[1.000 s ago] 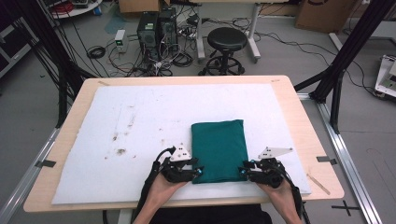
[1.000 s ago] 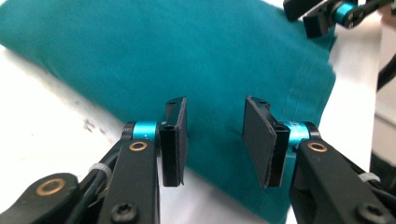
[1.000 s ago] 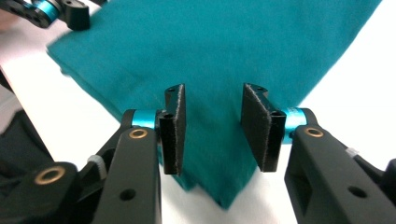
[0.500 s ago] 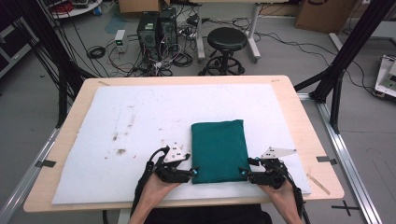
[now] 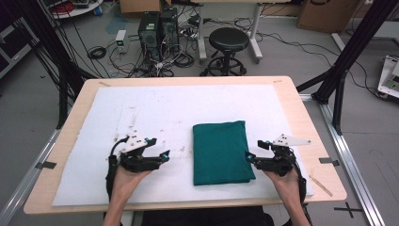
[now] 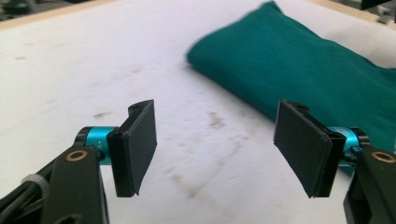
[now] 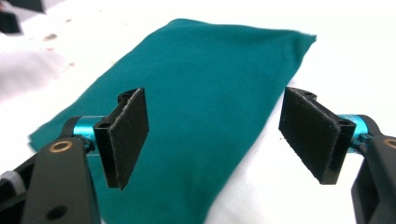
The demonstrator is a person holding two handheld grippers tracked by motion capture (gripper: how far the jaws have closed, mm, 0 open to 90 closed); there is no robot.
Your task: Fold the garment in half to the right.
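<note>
Green cloth (image 5: 220, 151), folded into a neat upright rectangle, lies flat on the white mat (image 5: 188, 108) that covers the wooden table (image 5: 301, 101), a little right of the middle and closer to the near edge than to the far one. A person seated at that near edge holds a two-jaw tool in each hand, one on either side of the fabric. The left gripper (image 5: 163, 156) rests over bare mat near the near-left part of the table, clear of the cloth's left edge with a strip of stained white between them; its jaws have just been opening and stand wide apart with nothing between them, as the left gripper view confirms, where the left gripper (image 6: 215, 144) frames only speckled mat and the cloth (image 6: 303, 70) lies beyond and to one side. The right gripper (image 5: 251, 158) sits just beside the cloth's right edge, near its near-right corner; its jaws too have just been opening and stand spread, and in the right gripper view the right gripper (image 7: 215, 137) has its black pads parted above the cloth (image 7: 205, 84), pressing on nothing. Brown specks mark the mat left of the fabric. Behind the table's far edge stand a black stool (image 5: 228, 40) and two computer towers (image 5: 157, 28) amid cables on the grey floor
</note>
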